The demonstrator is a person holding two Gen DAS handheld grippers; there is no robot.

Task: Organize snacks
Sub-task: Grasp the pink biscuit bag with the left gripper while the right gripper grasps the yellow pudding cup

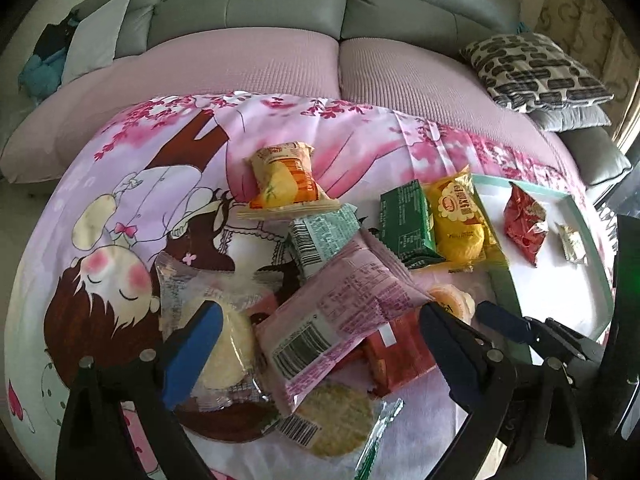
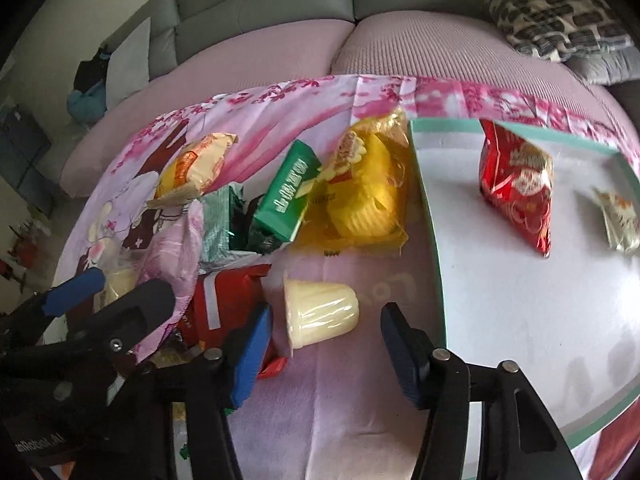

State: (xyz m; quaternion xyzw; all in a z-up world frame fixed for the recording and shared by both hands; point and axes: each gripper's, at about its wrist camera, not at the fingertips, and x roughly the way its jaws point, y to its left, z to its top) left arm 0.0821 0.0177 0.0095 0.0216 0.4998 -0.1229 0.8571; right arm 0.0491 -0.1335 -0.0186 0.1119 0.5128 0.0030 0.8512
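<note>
A pale yellow jelly cup (image 2: 320,312) lies on its side on the pink cloth, between the fingertips of my right gripper (image 2: 328,309). The left pad is at its lid and a gap shows on the right, so the gripper is open. My left gripper (image 1: 320,328) stands open over the snack pile, straddling a pink packet (image 1: 340,308) with a clear rice-cracker packet (image 1: 224,340) under its left pad. A white tray with a teal rim (image 2: 430,208) on the right holds a red packet (image 2: 516,184) and a small pale packet (image 2: 618,216).
Beside the tray lie a yellow cake packet (image 2: 364,192), a green box (image 2: 286,196), an orange-yellow packet (image 2: 196,168) and a red wrapper (image 2: 224,300). A sofa (image 1: 256,12) with a patterned cushion (image 1: 536,68) stands behind. The two grippers are close together.
</note>
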